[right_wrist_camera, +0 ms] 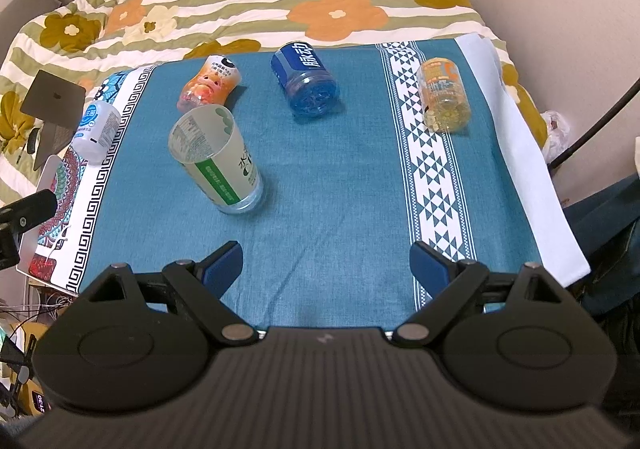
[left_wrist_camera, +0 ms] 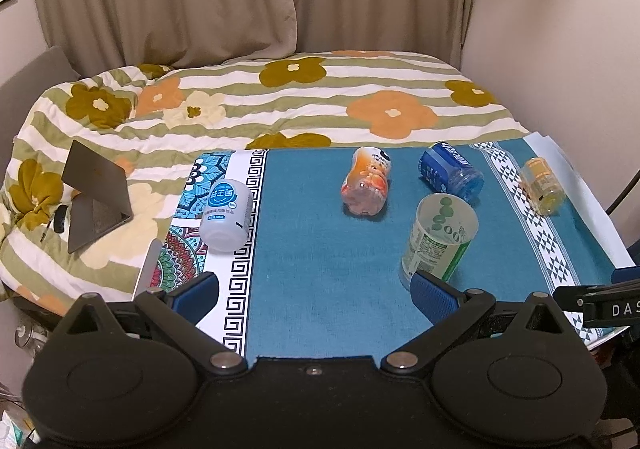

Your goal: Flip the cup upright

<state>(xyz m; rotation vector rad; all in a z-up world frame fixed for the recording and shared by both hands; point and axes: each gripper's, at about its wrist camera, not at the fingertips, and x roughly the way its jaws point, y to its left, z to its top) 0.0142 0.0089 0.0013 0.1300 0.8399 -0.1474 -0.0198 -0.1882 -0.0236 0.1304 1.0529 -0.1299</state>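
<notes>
Green-labelled cup [left_wrist_camera: 440, 239] stands mouth-up near the table's [left_wrist_camera: 320, 249] front edge; our left gripper [left_wrist_camera: 316, 293] is spread wide, one finger [left_wrist_camera: 434, 295] just beside it, and could nudge it over. From the right wrist, our right gripper [right_wrist_camera: 326, 267] gapes empty.
</notes>
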